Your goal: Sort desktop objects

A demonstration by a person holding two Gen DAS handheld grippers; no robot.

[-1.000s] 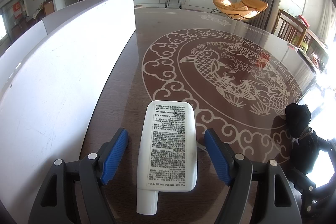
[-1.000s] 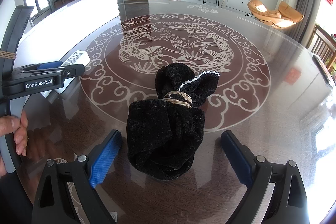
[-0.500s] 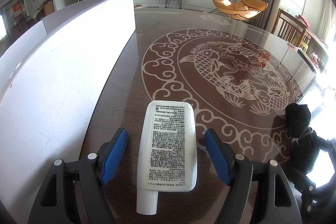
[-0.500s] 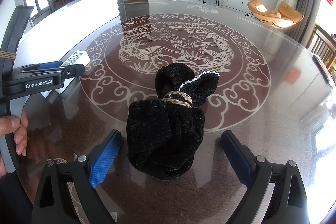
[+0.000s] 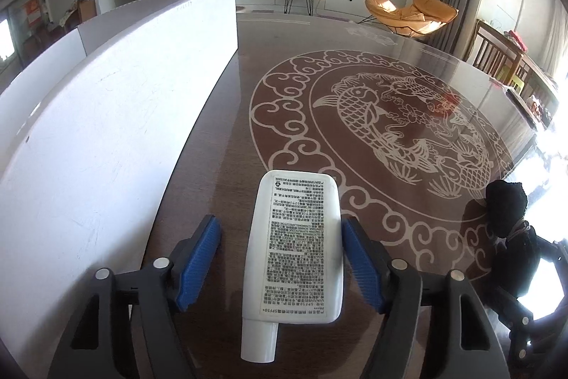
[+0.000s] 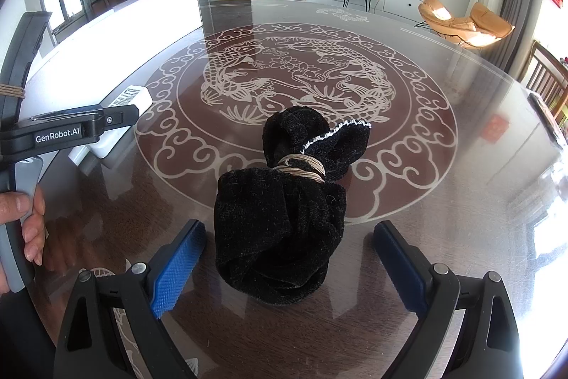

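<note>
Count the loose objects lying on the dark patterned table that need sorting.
2. A white plastic lotion tube lies between the left gripper's blue pads, beside the white box. A black velvet drawstring pouch lies between the right gripper's open pads. Others may be out of view.

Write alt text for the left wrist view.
A white tube printed with small text lies cap-toward-camera on a dark table between the blue pads of the left gripper, whose jaws have just been closing; the left pad is still clear. A white box stands left.
</note>
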